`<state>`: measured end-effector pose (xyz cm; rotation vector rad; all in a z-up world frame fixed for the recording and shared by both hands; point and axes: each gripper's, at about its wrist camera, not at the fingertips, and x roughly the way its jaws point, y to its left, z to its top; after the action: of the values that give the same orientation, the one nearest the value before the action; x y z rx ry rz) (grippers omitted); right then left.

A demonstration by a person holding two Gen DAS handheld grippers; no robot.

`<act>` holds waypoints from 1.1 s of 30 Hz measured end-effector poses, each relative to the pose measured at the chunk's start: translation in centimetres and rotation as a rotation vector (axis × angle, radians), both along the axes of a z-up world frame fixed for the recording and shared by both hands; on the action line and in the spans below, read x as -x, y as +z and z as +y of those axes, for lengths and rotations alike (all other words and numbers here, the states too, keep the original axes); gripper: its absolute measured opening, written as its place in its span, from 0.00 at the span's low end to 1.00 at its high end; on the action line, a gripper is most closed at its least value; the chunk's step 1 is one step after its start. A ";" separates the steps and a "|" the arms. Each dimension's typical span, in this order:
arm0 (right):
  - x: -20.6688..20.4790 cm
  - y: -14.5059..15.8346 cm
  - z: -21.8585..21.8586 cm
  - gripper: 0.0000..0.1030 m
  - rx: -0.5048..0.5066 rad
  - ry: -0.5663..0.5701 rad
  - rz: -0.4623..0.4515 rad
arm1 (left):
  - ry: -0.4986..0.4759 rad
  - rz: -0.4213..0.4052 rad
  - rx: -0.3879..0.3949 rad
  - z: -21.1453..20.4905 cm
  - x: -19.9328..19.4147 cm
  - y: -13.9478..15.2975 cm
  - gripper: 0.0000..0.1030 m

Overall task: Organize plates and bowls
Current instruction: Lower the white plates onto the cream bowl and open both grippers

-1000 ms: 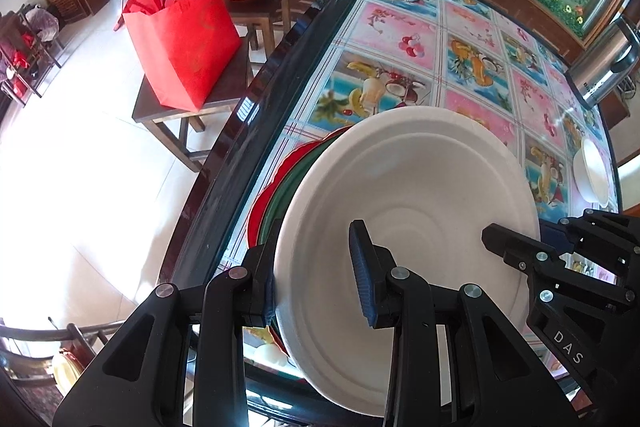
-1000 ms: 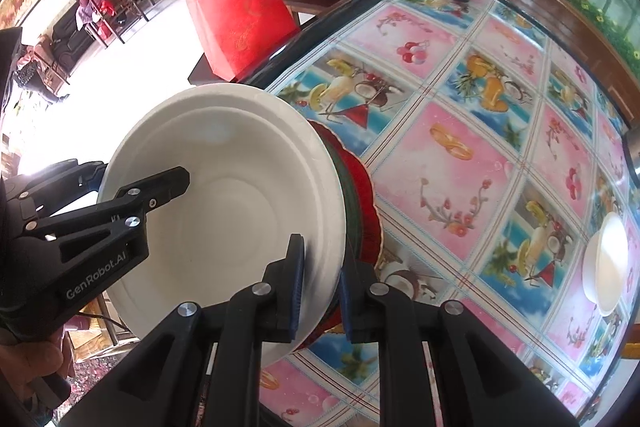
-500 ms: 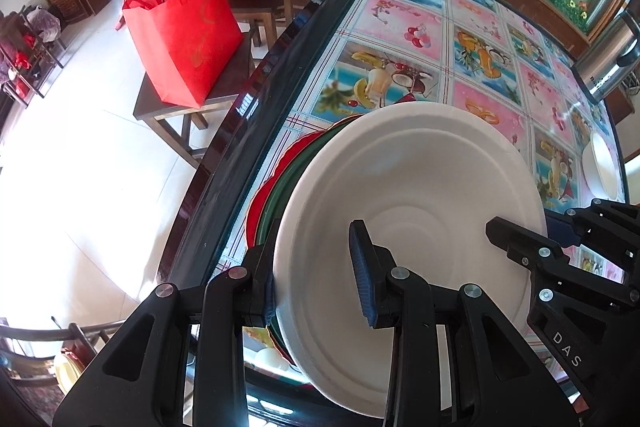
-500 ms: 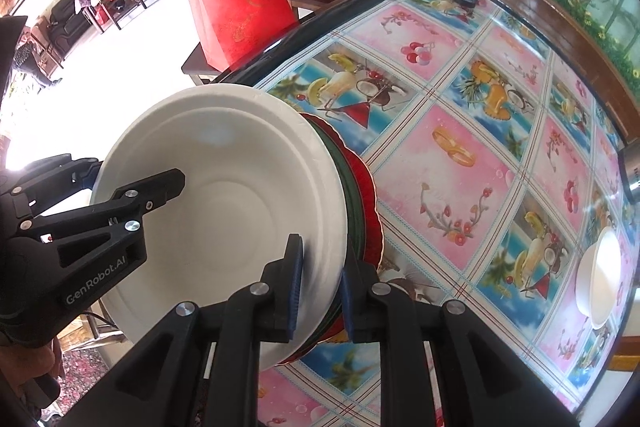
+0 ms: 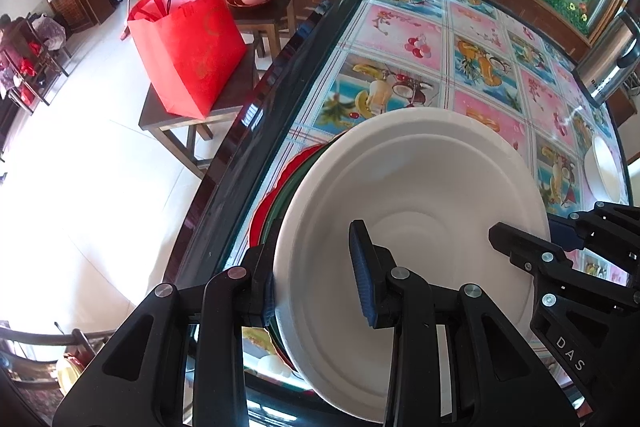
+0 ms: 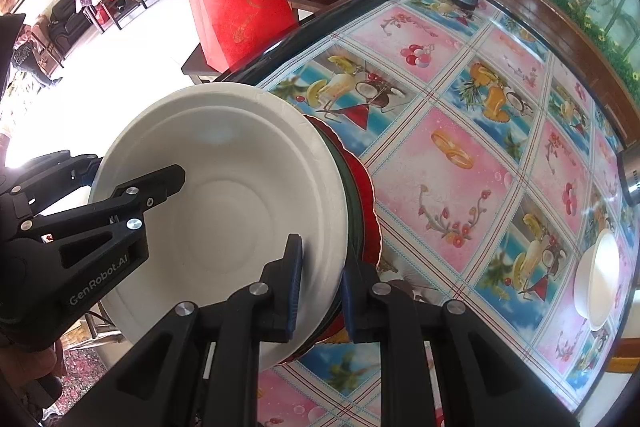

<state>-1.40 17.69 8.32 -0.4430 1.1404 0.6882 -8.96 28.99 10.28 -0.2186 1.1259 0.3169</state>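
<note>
Little has shifted since a second ago: my left gripper (image 5: 318,273) and right gripper (image 6: 320,279) each clamp an opposite rim of the stacked white, green and red plates (image 6: 224,203) above the fruit-patterned table (image 6: 460,163). I should hold both grips level while carrying.

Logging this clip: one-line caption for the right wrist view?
Right gripper and left gripper clamp opposite rims of a stack of plates, white on top, above the fruit-print tablecloth.

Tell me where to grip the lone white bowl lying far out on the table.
Take the white bowl by its rim, one finger inside and one outside, coming from above. It sits open side up, alone on the tablecloth, and its thin wall suits a pinch.
</note>
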 end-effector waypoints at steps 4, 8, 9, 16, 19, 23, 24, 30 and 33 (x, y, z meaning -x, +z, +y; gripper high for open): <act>-0.1 0.3 -0.3 0.18 -0.002 -0.005 -0.006 | -0.003 -0.006 -0.010 -0.2 -0.2 0.2 0.32; -0.1 0.4 -0.5 0.18 -0.006 -0.010 -0.011 | 0.000 -0.012 -0.004 -0.2 -0.4 0.3 0.47; -0.1 0.4 -0.6 0.18 -0.006 -0.012 -0.012 | 0.001 -0.017 -0.001 -0.2 -0.4 0.4 0.51; -0.2 0.9 -1.1 0.18 -0.031 -0.027 -0.011 | 0.012 -0.041 0.002 0.1 -0.4 1.1 0.56; -0.3 1.2 -1.5 0.18 -0.045 -0.041 -0.014 | 0.019 -0.053 0.013 0.1 -0.4 1.6 0.56; -0.5 1.9 -2.3 0.25 -0.085 -0.059 -0.008 | 0.012 -0.076 0.012 -0.3 -0.6 2.6 0.58; -0.5 2.0 -2.5 0.28 -0.086 -0.062 -0.013 | 0.009 -0.082 0.014 -0.5 -0.7 2.7 0.58; -0.8 2.6 -3.7 0.31 -0.095 -0.087 -0.024 | -0.027 -0.089 0.014 -2.1 -1.7 3.2 0.58; -1.0 2.7 -4.5 0.32 -0.094 -0.104 -0.023 | -0.048 -0.088 0.017 -3.2 -2.3 3.3 0.58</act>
<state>-0.35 13.15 11.00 -0.3094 1.0968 0.6414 -6.64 25.77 13.58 -0.2179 1.0460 0.2534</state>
